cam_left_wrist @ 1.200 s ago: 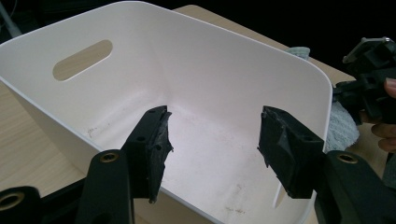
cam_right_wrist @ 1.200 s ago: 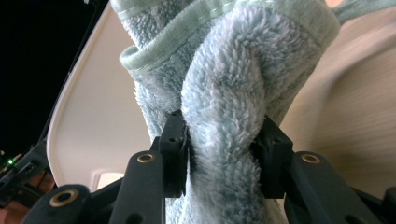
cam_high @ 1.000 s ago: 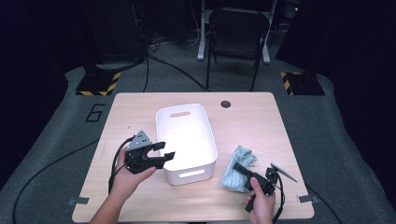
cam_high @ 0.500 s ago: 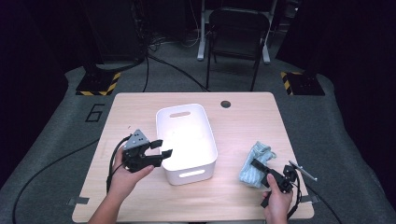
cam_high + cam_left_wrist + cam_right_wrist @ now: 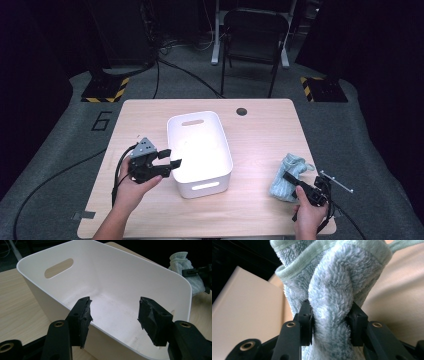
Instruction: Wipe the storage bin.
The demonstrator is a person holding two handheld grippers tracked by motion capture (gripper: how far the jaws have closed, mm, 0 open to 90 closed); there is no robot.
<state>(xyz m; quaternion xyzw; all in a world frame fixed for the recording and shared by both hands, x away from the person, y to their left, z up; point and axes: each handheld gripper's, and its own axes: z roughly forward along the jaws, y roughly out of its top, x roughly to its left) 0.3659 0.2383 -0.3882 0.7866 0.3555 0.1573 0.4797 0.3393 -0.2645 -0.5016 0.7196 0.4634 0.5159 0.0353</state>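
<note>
High view shows a wooden tabletop (image 5: 260,130) with a white plastic bin (image 5: 200,150) at its middle and a crumpled pale green towel (image 5: 287,177) lying near the right edge, well apart from the bin. The right gripper (image 5: 292,179) reaches in from the near right corner, and its fingers (image 5: 306,322) pinch a thick fold of the towel; they have just been closing on the terry, which bulges between them in the right gripper view. That grip on a raised fold, not on a flat edge, looks meant to give enough bite to lift the whole cloth at once.

The left gripper (image 5: 172,159) sits at the bin's left wall, its fingers (image 5: 81,317) spread wide with nothing between them, one inside the rim and one outside as the left gripper view has it. Probably it waits there to steady the bin while the towel is brought over.

A large digit 6 (image 5: 101,120) is marked on the grey floor mat (image 5: 65,150) left of the tabletop. No brand or label can be read on the bin or the towel.
</note>
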